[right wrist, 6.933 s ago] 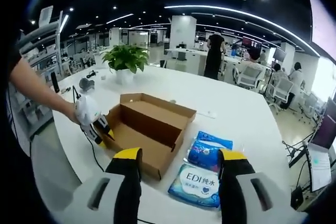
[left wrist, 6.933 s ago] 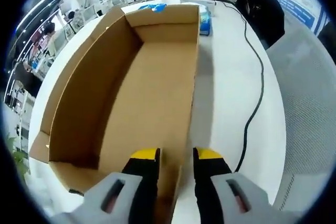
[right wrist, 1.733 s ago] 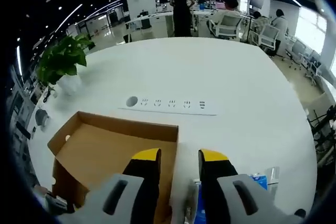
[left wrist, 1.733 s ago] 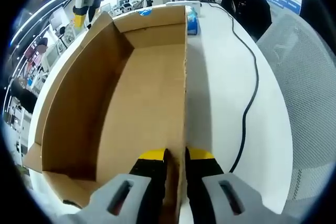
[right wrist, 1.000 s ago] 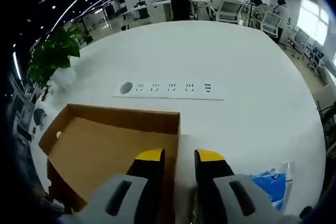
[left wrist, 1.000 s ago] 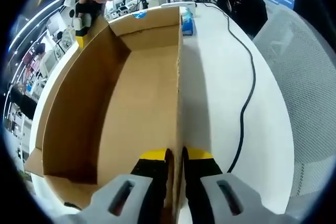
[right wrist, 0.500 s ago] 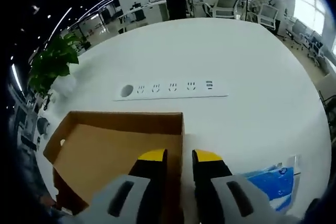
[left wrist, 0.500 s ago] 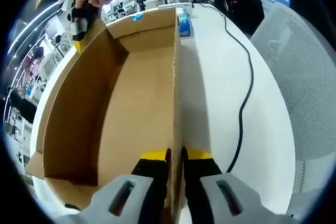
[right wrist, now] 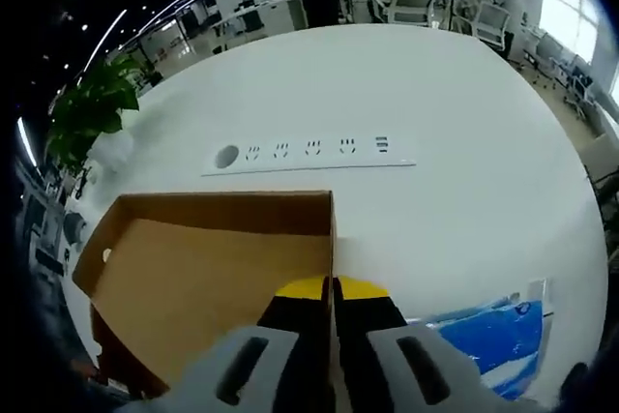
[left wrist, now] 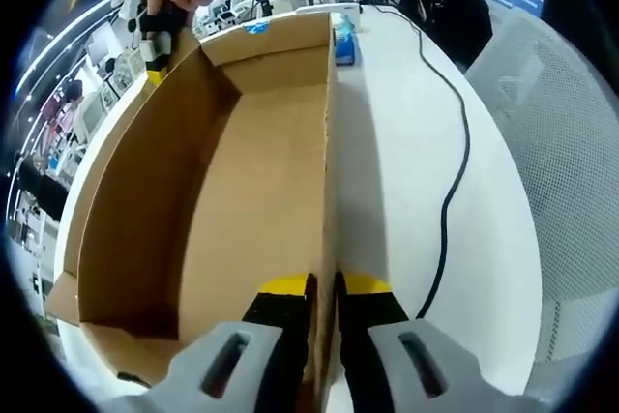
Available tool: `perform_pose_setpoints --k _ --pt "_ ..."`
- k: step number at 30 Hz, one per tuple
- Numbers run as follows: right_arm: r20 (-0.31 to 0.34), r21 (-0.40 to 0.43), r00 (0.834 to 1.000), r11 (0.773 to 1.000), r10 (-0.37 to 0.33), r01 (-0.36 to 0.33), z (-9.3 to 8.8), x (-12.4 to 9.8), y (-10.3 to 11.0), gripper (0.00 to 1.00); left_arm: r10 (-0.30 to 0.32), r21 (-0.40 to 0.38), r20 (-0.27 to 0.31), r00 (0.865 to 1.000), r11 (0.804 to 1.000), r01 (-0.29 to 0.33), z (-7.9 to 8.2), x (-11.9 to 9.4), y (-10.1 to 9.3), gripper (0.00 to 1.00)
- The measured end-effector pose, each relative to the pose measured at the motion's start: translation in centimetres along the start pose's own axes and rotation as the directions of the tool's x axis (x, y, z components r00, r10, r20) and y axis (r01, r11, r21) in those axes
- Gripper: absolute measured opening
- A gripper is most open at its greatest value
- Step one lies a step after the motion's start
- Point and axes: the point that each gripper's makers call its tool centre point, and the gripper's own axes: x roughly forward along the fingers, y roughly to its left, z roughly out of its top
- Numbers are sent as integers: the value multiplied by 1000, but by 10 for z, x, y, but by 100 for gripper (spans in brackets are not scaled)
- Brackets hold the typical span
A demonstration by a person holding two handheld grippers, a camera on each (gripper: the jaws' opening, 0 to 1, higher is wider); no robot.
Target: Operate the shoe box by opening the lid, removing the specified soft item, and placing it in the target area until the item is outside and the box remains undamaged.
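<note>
The shoe box sits open on the white worktop, its brown cardboard inside bare. The left gripper has its jaws pinched on the box's long side wall. At the far corner, the right gripper clamps the wall in the same way, jaws nearly together. A blue soft pack lies on the worktop just beside the box, a white power strip beyond.

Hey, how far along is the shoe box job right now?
Mostly done: the box is open and looks empty, and a blue soft pack lies on the table beside it. Both tongs, left and right, are shut on box walls. Only letting go appears left.
</note>
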Motion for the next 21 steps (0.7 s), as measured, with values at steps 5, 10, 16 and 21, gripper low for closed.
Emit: perform_pose_setpoints --k 5,10,16,21 --pt "10 -12 1000 1000 -10 10 1 -3 0 0 2 -5 -2 1000 1000 -2 0 0 0 9" --pt "46 -36 999 999 -4 6 6 -13 1 0 -2 0 0 1000 1000 2 0 0 -1 9" --pt "88 -28 996 1000 8 -6 2 -40 10 0 -5 -12 -4 1000 1000 5 0 0 -1 9" --pt "119 -66 993 998 11 -3 6 -51 17 0 -2 -2 0 1000 1000 2 0 0 -1 9"
